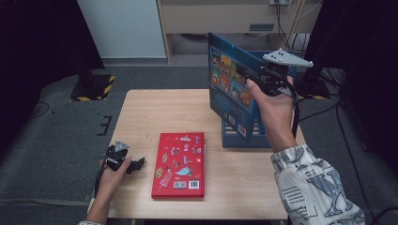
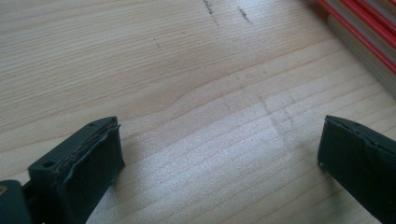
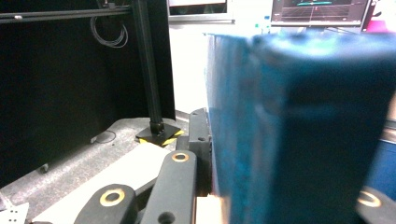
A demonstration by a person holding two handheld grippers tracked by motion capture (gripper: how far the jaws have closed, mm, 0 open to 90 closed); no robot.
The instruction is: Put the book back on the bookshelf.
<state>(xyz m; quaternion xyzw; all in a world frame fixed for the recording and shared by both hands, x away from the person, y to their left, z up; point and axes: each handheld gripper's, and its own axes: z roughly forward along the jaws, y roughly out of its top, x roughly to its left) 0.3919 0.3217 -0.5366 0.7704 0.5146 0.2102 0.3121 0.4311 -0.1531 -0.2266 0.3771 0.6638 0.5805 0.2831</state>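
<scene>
Blue book held upright over the file holder.

The right gripper [image 1: 263, 77] is clamped on a blue book [image 1: 230, 84] with small colourful picture panels on its cover, raised above the blue file holder [image 1: 239, 133] at the table's far right. The left gripper [image 1: 133, 165] rests with jaws wide apart on the pale wooden table [image 1: 141, 112], beside a red book [image 1: 180, 164] lying flat. Grey carpet and dark screens surround the table.

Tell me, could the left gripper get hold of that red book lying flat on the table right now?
Probably yes. The left gripper rests on the table with its jaws open, right beside the red book, and nothing lies between them. The book's edge shows just beyond the jaws, though gripping it flat may need some tilting.
</scene>
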